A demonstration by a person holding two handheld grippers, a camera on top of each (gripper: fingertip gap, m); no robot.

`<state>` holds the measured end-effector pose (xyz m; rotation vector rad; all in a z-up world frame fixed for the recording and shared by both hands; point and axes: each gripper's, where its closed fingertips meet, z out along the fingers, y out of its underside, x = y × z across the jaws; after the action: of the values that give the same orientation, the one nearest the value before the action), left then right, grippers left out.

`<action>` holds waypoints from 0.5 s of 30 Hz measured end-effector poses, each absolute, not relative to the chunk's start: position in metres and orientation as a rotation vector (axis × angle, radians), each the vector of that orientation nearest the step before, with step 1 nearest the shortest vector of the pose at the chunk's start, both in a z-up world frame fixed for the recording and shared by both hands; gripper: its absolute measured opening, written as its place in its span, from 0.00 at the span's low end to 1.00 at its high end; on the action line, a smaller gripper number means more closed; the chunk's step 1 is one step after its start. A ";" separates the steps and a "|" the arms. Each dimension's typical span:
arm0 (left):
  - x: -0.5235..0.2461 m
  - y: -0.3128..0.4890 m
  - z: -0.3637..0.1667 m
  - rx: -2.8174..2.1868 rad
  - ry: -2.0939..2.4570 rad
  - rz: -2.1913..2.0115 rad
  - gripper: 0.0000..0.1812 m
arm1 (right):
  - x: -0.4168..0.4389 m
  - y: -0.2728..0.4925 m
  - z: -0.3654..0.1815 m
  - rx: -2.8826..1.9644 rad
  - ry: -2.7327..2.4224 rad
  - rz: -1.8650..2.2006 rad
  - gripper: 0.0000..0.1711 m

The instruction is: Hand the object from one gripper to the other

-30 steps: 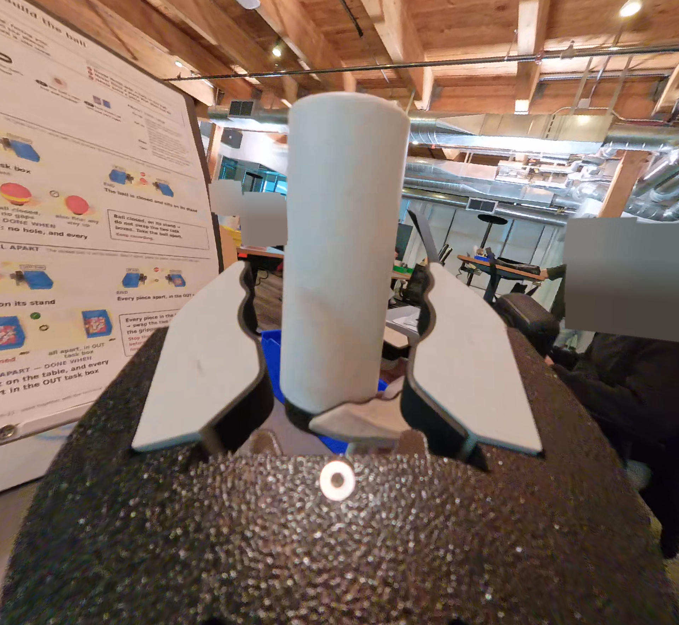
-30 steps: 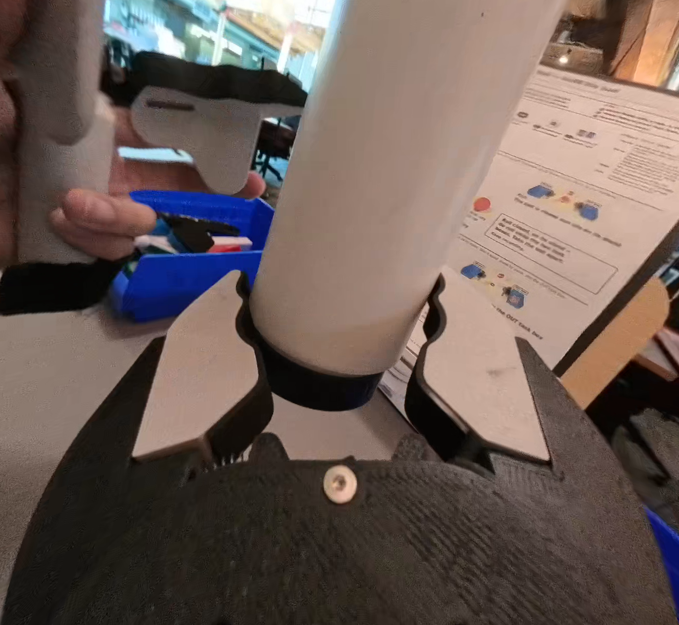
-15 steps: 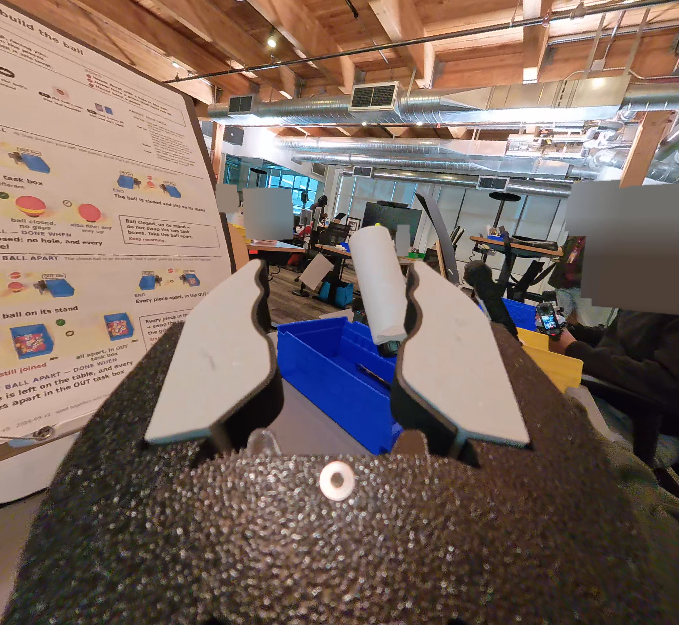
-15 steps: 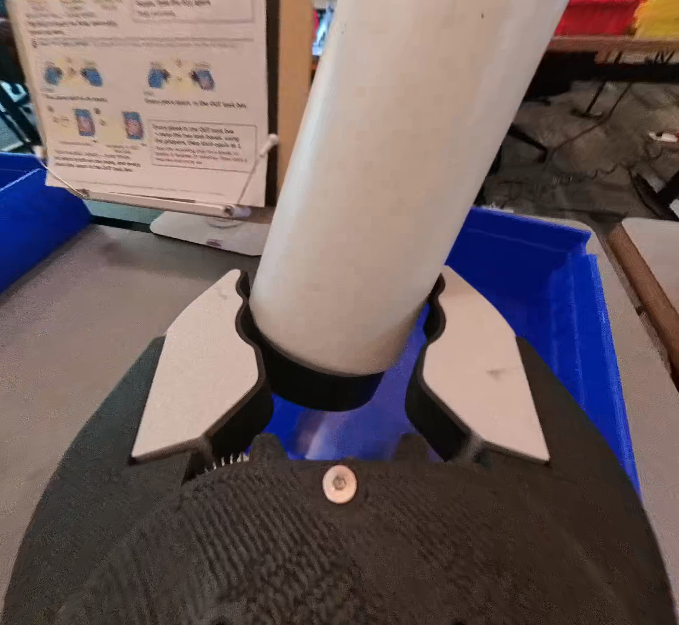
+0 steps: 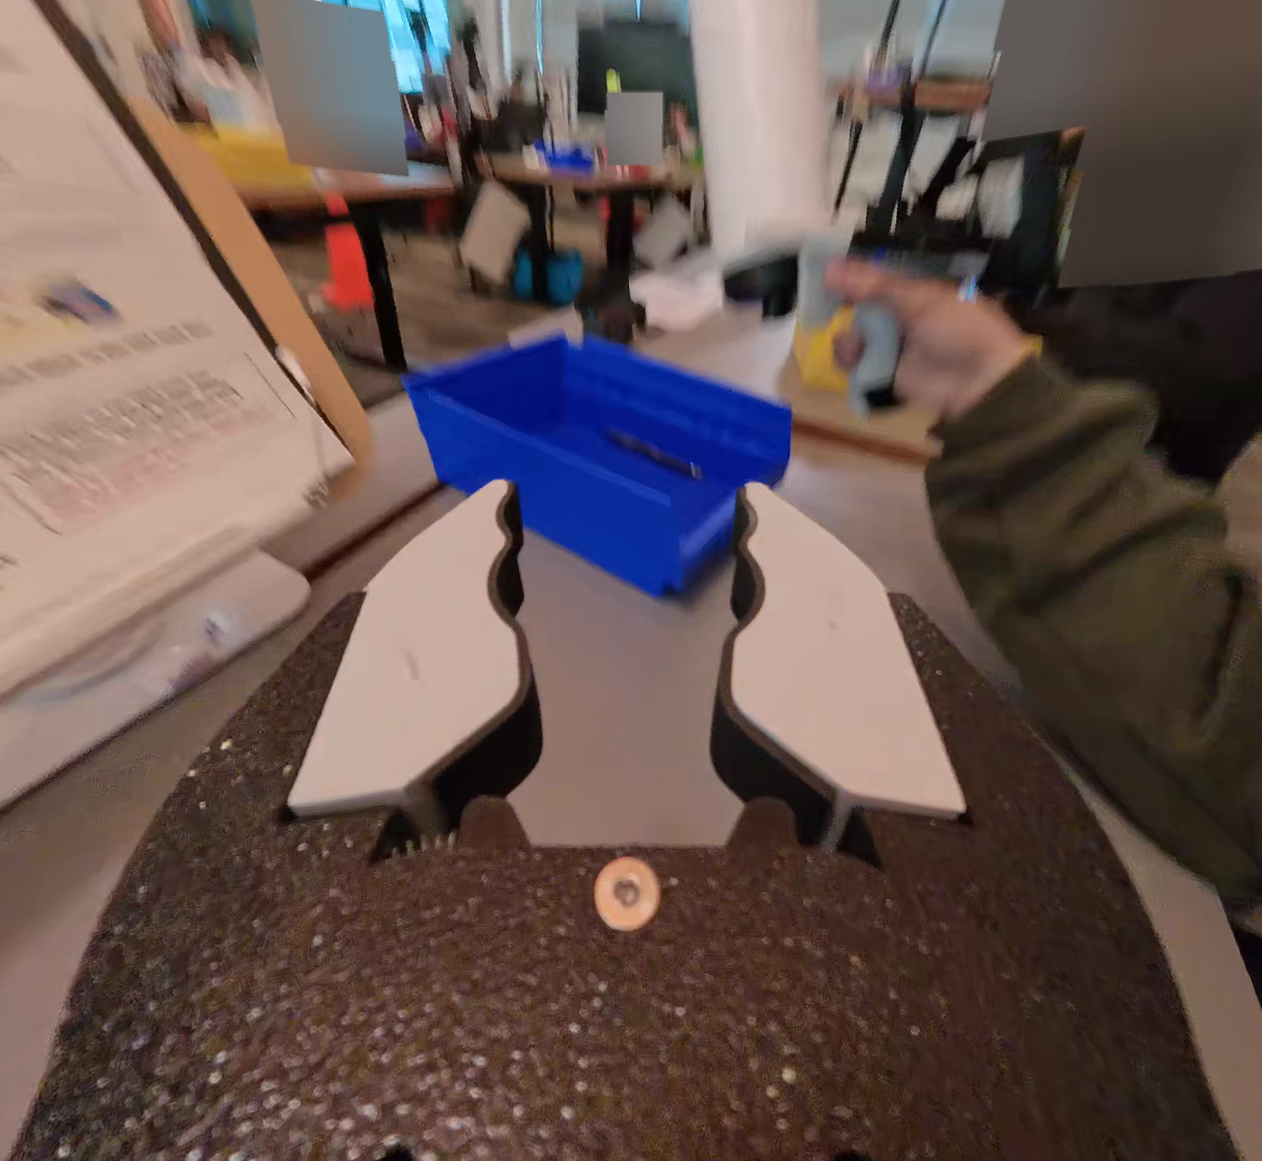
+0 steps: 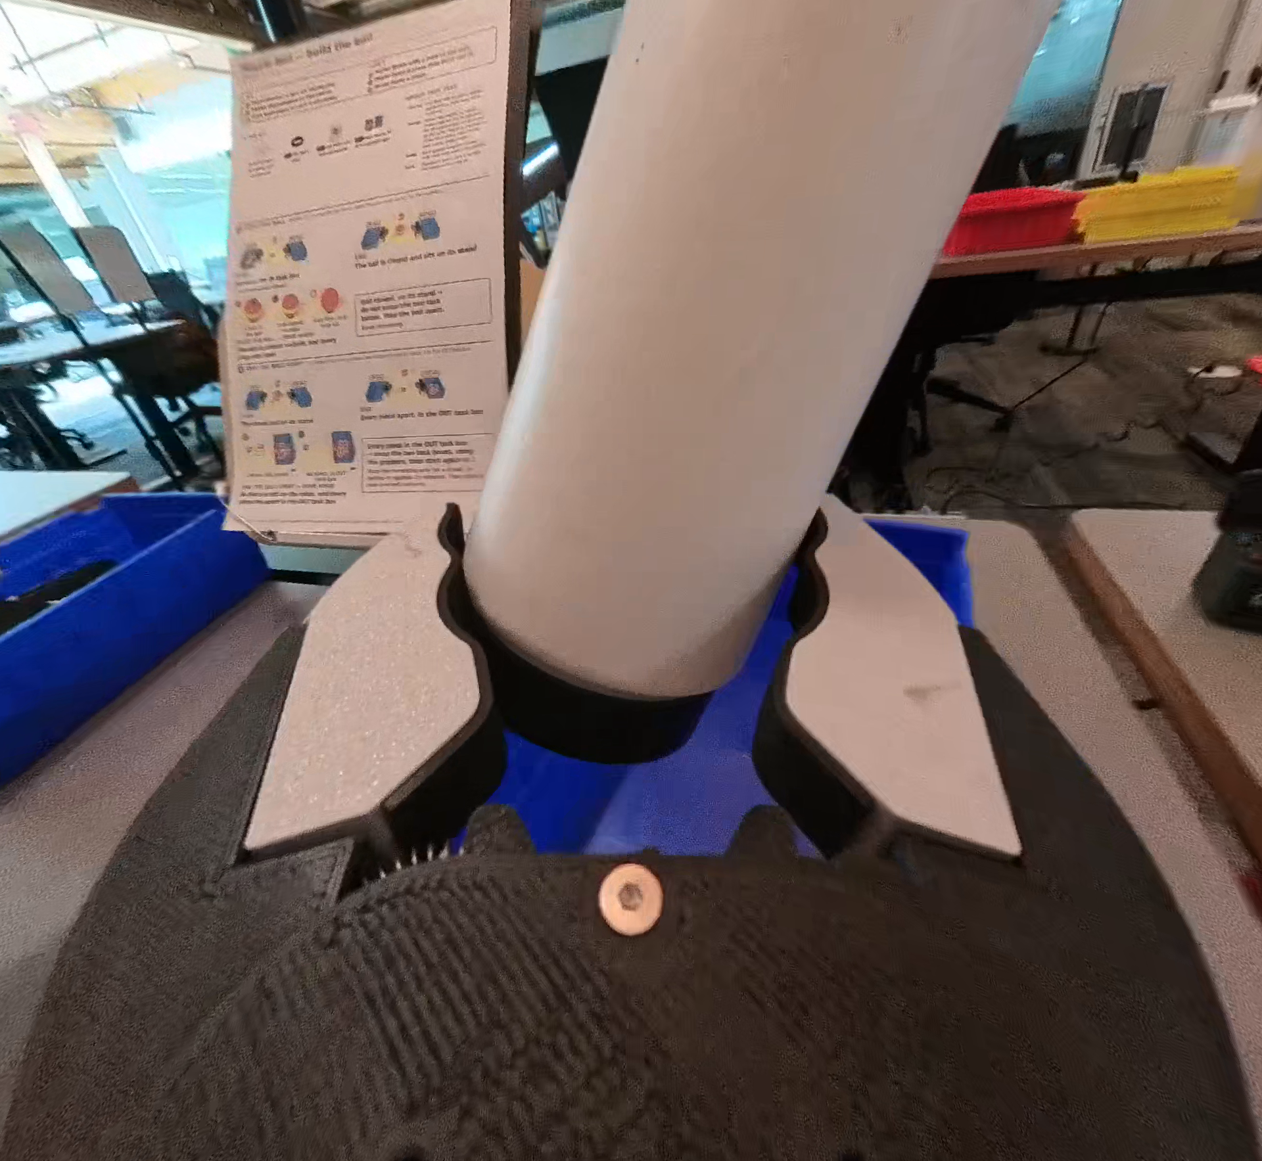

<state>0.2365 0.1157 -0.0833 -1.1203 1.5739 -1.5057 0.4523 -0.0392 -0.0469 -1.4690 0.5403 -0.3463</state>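
The object is a white cylinder (image 6: 717,275) with a black base. My right gripper (image 6: 635,517) is shut on its lower end, and it leans up and to the right. It is held over a blue bin (image 6: 915,555). My left gripper (image 5: 625,493) is open and empty, low over the grey table (image 5: 614,684) and facing another blue bin (image 5: 580,445). In the left wrist view, a blurred white cylinder (image 5: 751,70) rises above a hand (image 5: 935,336) that holds the other gripper's handle at the right.
An instruction board (image 5: 102,377) stands at the left of the table and also shows in the right wrist view (image 6: 369,275). A second blue bin (image 6: 102,596) sits at the left there. A sleeved arm (image 5: 1092,582) crosses the right side. Office desks stand behind.
My left gripper has drawn back from the cylinder and tilted down toward the table, still open. My right gripper has swung the cylinder away and now holds it over a blue bin.
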 end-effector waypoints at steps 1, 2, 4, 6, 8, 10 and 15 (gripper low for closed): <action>0.245 0.104 -0.097 -1.168 1.639 -1.470 0.31 | 0.457 -0.051 -0.041 -1.490 0.526 -0.404 0.55; 0.256 0.088 -0.105 -1.209 1.685 -1.466 0.30 | 0.464 -0.064 -0.037 -1.512 0.515 -0.466 0.55; 0.287 0.039 -0.106 -1.246 1.775 -1.568 0.29 | 0.479 -0.084 -0.029 -1.531 0.494 -0.549 0.55; 0.330 -0.009 -0.101 -1.325 1.836 -1.703 0.30 | 0.492 -0.096 -0.025 -1.517 0.481 -0.549 0.55; 0.385 -0.038 -0.110 -1.465 1.894 -1.683 0.32 | 0.503 -0.102 -0.019 -1.483 0.475 -0.515 0.55; 0.444 -0.044 -0.140 -1.671 1.916 -1.494 0.34 | 0.513 -0.107 -0.015 -1.466 0.460 -0.507 0.55; 0.536 -0.049 -0.231 -2.073 1.949 -1.148 0.33 | 0.527 -0.123 -0.024 -1.415 0.498 -0.424 0.55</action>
<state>0.5361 -0.0485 -0.2307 -2.0730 1.9494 -1.1485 0.5270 -0.1230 -0.0241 -1.4153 0.4976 -0.4245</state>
